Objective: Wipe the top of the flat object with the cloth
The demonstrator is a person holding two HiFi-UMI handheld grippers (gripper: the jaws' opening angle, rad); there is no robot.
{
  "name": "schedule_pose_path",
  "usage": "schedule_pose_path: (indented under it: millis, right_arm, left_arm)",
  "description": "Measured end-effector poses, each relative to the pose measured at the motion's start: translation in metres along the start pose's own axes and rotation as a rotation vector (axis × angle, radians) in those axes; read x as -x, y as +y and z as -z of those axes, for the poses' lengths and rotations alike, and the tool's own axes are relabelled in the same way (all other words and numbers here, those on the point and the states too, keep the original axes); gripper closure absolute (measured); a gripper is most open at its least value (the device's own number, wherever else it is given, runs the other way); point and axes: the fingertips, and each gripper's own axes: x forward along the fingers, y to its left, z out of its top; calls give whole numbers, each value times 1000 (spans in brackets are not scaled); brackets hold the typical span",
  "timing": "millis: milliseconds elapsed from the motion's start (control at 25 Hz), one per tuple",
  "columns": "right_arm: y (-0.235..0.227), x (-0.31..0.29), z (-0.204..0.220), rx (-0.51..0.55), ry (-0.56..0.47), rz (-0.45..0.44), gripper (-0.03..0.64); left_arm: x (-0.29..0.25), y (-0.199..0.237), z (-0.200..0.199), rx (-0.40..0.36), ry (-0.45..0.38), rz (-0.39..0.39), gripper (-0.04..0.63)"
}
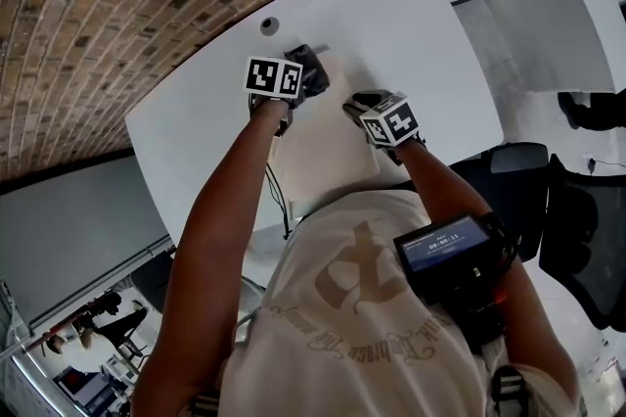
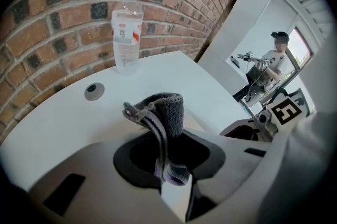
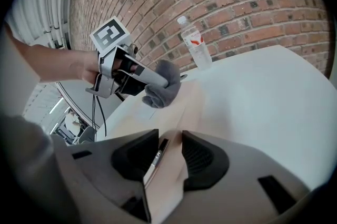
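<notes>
Left tool (image 2: 171, 153) clamped tight on the grey cloth (image 2: 166, 112), cloth over the far end of the board (image 1: 323, 151); board lies flat on the white bench (image 1: 421, 23). Right tool (image 3: 169, 152) is closed on the board's right edge.
</notes>
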Motion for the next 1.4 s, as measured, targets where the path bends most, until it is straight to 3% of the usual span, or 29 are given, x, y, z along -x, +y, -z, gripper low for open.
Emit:
schedule_pose_path:
  millis: [1000,1400]
  right_arm:
    - [-1,0,1,-21,-9,13,468]
    - [0,1,0,-24,-12,19,468]
  left_arm:
    - [60,85,78,148,-21,-140,492]
    - [81,101,103,189,-72,-202,492]
